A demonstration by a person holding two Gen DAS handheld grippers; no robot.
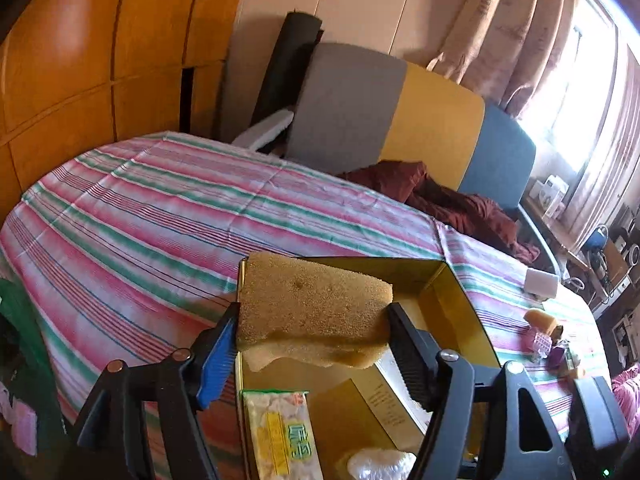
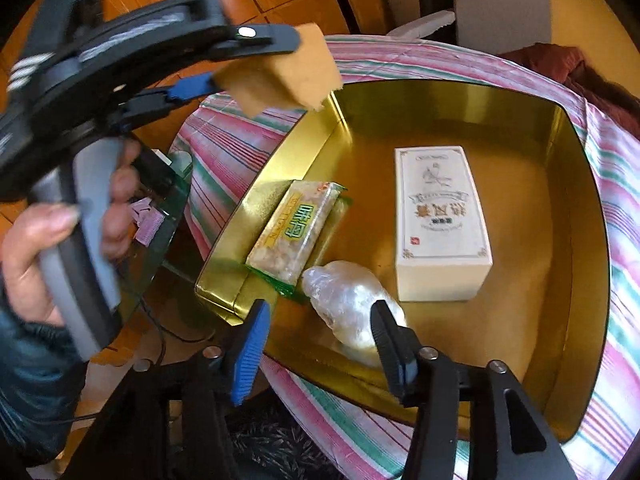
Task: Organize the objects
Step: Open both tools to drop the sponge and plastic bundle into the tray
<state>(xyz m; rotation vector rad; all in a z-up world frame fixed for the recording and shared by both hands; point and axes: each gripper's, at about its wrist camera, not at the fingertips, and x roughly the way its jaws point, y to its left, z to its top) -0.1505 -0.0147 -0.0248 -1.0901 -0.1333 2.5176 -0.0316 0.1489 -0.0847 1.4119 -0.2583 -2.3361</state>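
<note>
Left gripper (image 1: 314, 322) clamped sponge (image 1: 316, 312) over gold tin (image 2: 580, 184). Right gripper (image 2: 318, 322) hung loose, jaws apart, above plastic bag (image 2: 344, 300); box (image 2: 440, 220), snack pack (image 2: 292, 232) inside.

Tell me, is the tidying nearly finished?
Partly. The gold tin already holds a white box, a snack packet and a clear plastic bundle. The left gripper holds a sponge over the tin. Left: a few small things on the striped sheet.
</note>
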